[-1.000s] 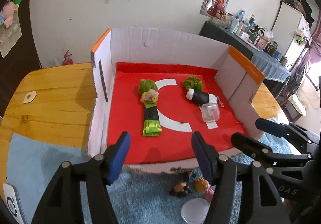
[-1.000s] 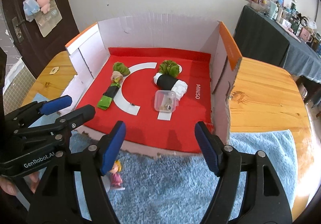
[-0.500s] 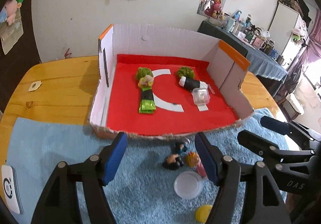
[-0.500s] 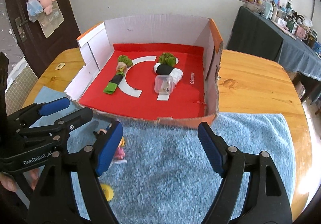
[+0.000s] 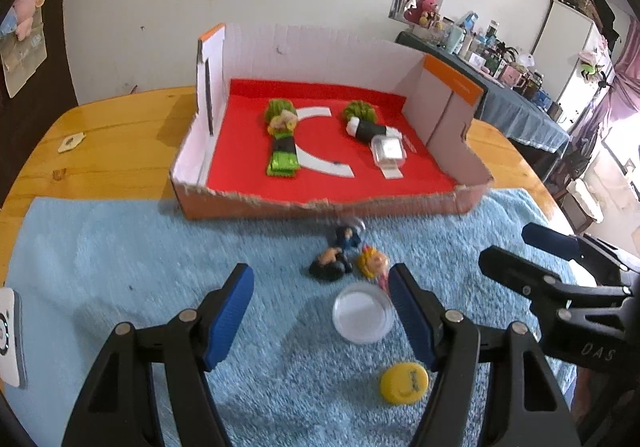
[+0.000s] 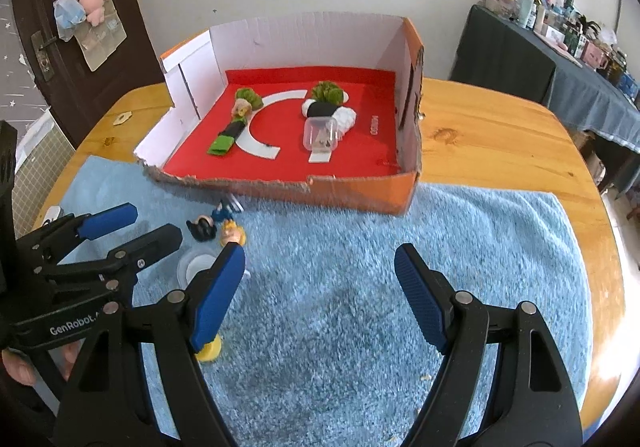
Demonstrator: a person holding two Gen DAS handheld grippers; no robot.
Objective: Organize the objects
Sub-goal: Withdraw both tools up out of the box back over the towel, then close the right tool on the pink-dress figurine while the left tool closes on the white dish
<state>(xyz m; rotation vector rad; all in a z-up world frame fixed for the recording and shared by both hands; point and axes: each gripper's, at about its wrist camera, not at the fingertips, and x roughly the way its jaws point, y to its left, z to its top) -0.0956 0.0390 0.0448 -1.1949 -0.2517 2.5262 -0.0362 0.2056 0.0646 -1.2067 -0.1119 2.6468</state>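
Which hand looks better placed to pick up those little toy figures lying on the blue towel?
Left. The left gripper is open, with the toy figures just ahead of its fingertips. The right gripper faces bare blue towel, the figures off to its side.

Both views look forward and steeply down along their own fingers, from just above the blue towel (image 5: 140, 255). Left-hand view faces the cardboard box (image 5: 320, 203) ahead; right-hand view likewise, from further right. Shared: box, towel, small figures (image 6: 216, 227) (each also catches the other tool).
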